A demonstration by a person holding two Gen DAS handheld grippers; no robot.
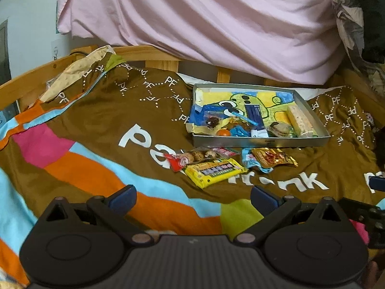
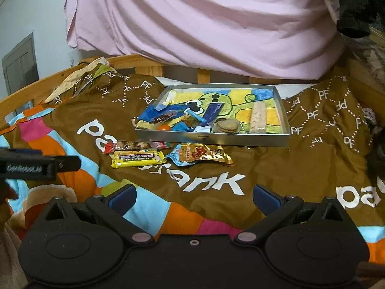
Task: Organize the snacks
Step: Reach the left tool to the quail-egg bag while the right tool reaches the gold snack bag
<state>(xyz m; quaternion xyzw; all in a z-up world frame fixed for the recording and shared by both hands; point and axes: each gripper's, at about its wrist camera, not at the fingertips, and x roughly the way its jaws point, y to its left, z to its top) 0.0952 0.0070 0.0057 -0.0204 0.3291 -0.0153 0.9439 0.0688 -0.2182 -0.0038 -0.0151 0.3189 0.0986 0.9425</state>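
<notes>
Evidently, both the left gripper [image 1: 193, 196] and right gripper [image 2: 194, 196] were held wide open, empty. Light, crinkly packets [image 2: 138, 158] lay before the tray [image 2: 211, 139]; edges were judged best pinched.

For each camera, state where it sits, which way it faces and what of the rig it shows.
Left wrist: behind the open left claw, low over the blanket, facing the tray and loose snacks; the other claw's tip shows at right.
Right wrist: behind the open right claw, facing the same tray from further right; the left claw shows at left.
Shared: tray, yellow packet, gold packet, pink sheet.
</notes>
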